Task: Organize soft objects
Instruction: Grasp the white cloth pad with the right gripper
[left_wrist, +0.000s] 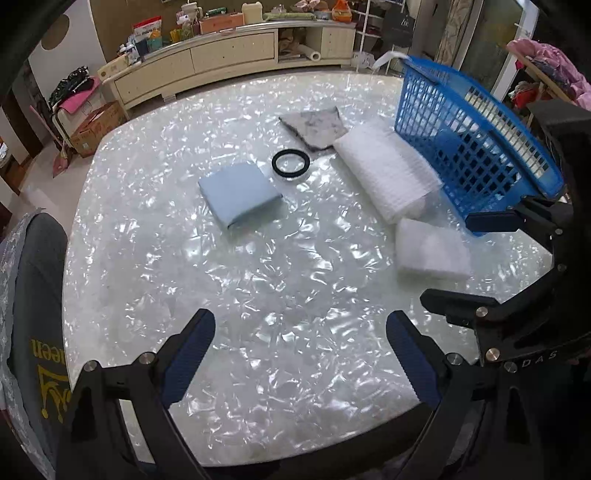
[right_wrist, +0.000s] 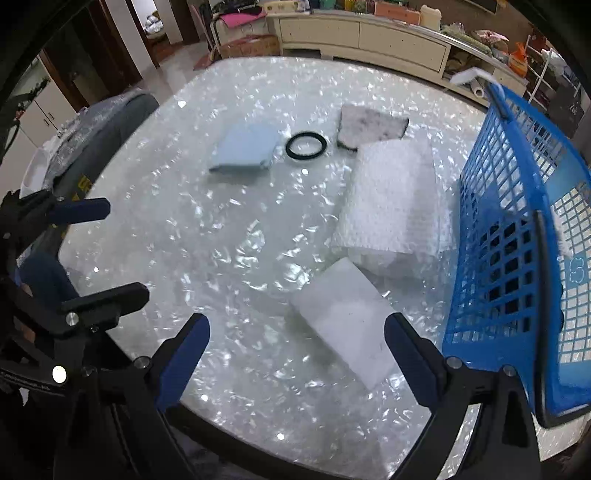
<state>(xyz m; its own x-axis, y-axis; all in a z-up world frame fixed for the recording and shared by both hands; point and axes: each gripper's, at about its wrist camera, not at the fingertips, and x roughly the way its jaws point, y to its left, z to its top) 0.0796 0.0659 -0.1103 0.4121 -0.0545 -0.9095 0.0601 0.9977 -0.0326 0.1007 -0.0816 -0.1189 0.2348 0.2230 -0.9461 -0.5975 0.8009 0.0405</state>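
A folded pale-blue cloth (left_wrist: 239, 193) lies flat mid-bench, a black ring (left_wrist: 290, 163) just beside it at two o'clock. A grey mottled pad (left_wrist: 316, 127) lies beyond the ring. At three o'clock, a white ribbed foam roll (left_wrist: 384, 170) and a white foam block (left_wrist: 430, 249) flank the tilted blue basket (left_wrist: 476, 147).

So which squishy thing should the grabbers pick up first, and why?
Probably the right gripper should ease down onto the white foam block. Its jaws are open, the block lies just ahead, and the blue basket stands right beside it.
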